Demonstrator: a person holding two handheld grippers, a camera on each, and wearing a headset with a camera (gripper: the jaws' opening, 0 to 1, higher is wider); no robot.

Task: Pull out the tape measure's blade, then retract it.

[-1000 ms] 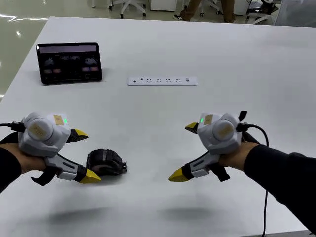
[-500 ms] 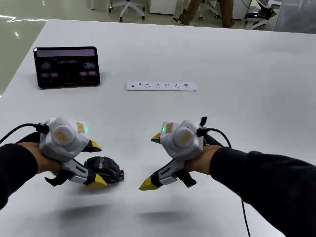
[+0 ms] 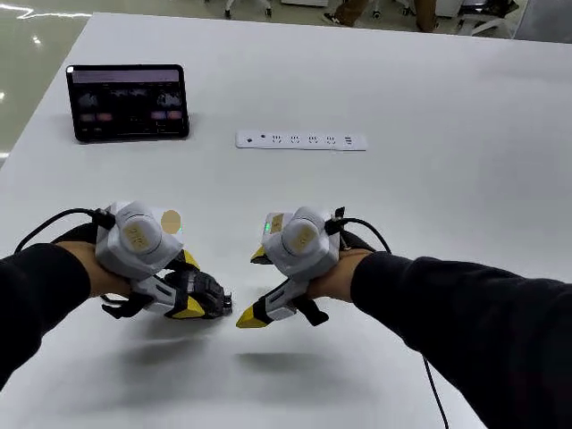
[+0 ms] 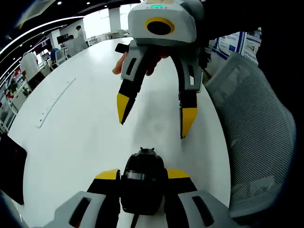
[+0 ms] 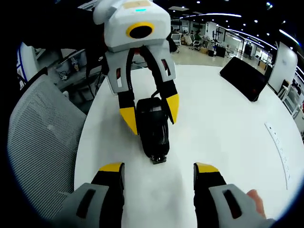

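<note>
Clamping the tape measure (image 4: 142,190) between its fingers (image 4: 108,175), the left gripper (image 4: 142,174) faces the right gripper (image 5: 159,167), fingers parted.

A wide white table (image 3: 429,179) takes up most of the room here. Toward its far left corner a dark tablet (image 3: 128,102) stands propped, its screen lit with rows of small icons. To the right of it, well apart, a white power strip (image 3: 301,140) lies flat with its sockets facing up. A grey mesh chair (image 5: 42,137) sits pushed close to the table's near edge. Off the left side the glossy floor (image 3: 27,80) catches the ceiling lights, and a person (image 4: 29,61) stands far back in the office.
</note>
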